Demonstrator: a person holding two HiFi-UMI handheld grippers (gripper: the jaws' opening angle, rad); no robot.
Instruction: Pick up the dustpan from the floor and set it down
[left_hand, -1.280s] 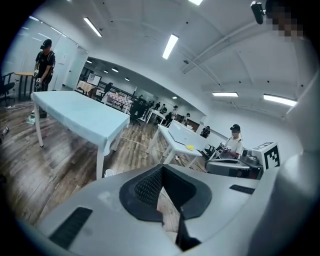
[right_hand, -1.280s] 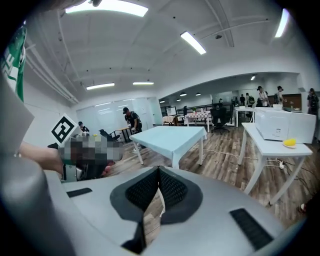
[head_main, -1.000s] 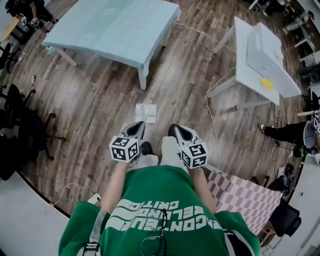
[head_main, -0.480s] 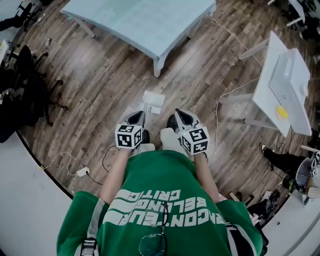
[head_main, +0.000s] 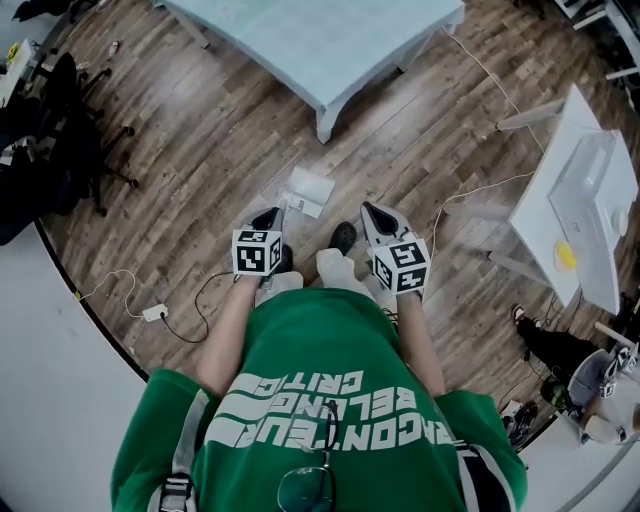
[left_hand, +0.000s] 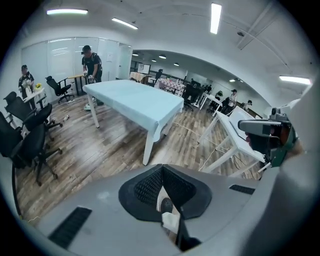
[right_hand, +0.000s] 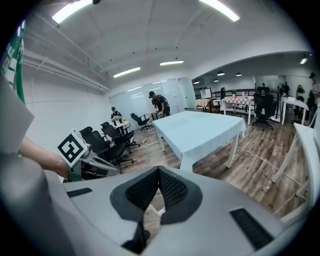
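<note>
White plastic dustpan (head_main: 309, 188) sits on the wood-plank floor (head_main: 200, 150) mid-frame, just above both grippers. Left gripper (head_main: 269, 216) and right gripper (head_main: 368, 210) both have their fingers pinched together, nothing in them.

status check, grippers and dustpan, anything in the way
Left gripper and right gripper shut, both empty. Dustpan on floor just ahead, not yet picked up. Nothing between grippers and it; table stands beyond.
</note>
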